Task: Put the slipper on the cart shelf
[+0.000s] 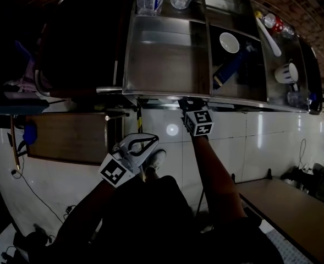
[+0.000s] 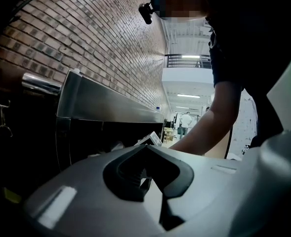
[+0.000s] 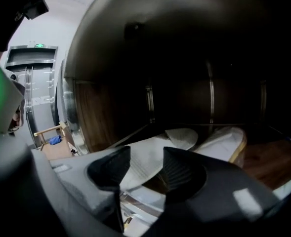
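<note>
Under the steel-topped cart (image 1: 167, 59), a flat white slipper (image 3: 180, 137) lies on the dark brown wooden shelf (image 3: 269, 164), just beside a second white slipper with a tan edge (image 3: 227, 144). The right gripper (image 3: 146, 151) has its jaws spread, with the first slipper's near end showing between them; the left gripper (image 2: 145, 149) has its jaws pressed together on nothing

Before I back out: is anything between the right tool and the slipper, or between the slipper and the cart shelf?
Nothing visible. The slipper lies on the shelf, its near end between the jaws of the open right tool; a second slipper lies beside it.
</note>
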`<state>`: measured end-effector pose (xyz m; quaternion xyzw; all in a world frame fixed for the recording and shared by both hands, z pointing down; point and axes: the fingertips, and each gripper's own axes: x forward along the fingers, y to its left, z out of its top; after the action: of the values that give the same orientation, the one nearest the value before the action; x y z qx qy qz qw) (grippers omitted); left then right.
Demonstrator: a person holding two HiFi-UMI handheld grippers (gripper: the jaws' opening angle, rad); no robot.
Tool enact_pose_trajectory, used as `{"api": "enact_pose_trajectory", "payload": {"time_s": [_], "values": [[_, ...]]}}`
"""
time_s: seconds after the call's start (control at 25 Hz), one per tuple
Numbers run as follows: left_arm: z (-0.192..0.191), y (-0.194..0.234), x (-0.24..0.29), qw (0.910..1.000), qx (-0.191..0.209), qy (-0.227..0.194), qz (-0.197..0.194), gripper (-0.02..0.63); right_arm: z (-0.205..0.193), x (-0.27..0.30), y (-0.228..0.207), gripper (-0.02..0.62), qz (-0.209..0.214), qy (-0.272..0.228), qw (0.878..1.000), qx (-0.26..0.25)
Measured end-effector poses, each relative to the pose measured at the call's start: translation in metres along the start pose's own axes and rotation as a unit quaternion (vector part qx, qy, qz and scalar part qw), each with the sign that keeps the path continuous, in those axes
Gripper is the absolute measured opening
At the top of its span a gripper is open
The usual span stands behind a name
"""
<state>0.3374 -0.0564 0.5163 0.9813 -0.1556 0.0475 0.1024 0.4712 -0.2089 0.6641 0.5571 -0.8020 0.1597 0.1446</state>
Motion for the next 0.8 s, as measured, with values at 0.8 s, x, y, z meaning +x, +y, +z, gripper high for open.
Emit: {"api": "enact_pose_trajectory", "payload": {"time_s": [0.8], "values": [[0.049, -0.07, -0.047, 0.998, 0.036, -0.024, 0.045, 0.003, 0.099, -0.195, 0.171, 0.196, 0.161, -0.125, 0.977, -0.061]]}}
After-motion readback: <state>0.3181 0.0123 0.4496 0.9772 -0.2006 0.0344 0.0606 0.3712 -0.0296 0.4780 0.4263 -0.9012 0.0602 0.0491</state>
